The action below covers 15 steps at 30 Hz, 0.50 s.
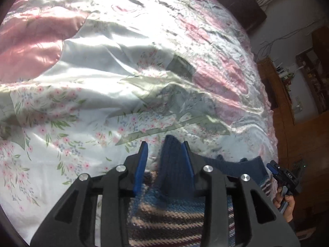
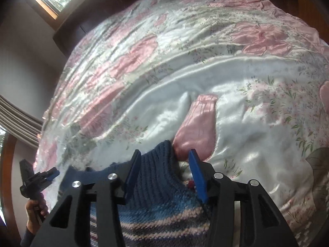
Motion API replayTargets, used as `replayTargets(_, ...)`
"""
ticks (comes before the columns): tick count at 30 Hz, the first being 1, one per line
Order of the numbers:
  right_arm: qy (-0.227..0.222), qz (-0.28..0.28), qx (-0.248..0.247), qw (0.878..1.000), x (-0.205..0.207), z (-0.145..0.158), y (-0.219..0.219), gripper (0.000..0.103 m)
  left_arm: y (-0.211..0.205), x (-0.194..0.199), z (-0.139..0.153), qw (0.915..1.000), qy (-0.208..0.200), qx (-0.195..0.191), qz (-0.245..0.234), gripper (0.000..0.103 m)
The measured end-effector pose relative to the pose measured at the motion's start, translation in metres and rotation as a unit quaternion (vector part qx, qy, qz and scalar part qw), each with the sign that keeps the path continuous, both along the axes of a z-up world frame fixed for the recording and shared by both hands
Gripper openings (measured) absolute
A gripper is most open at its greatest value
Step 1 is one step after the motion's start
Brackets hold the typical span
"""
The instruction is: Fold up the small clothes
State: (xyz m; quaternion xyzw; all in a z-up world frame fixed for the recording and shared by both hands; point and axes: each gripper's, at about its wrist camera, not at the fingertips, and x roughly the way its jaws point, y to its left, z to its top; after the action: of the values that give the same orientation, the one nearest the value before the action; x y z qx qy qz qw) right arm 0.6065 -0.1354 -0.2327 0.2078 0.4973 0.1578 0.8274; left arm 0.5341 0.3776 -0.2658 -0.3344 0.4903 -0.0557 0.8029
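Both wrist views close over the bedspread (image 1: 102, 82), sharing the sweater (image 2: 156, 185).

left gripper (image 1: 165, 150): black linkage arms, round silver screws at the joints, blue finger pads | right gripper (image 2: 164, 161): same black frame, silver screws, blue pads; white lettering on its body, seen at the right edge of the left view | sleeve (image 2: 26, 236): dark, bottom left
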Motion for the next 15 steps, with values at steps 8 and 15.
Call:
replayTargets(8,0.093,0.014,0.096,0.991,-0.032,-0.043,-0.033,0.023,-0.034,-0.022,-0.04,0.9941,0.051,-0.044,-0.085,0.016)
replayTargets(15,0.058,0.011,0.107,0.992,-0.061,-0.005,-0.049,0.032,-0.015,-0.059,-0.001,0.9969,0.001,-0.048,-0.063,0.024)
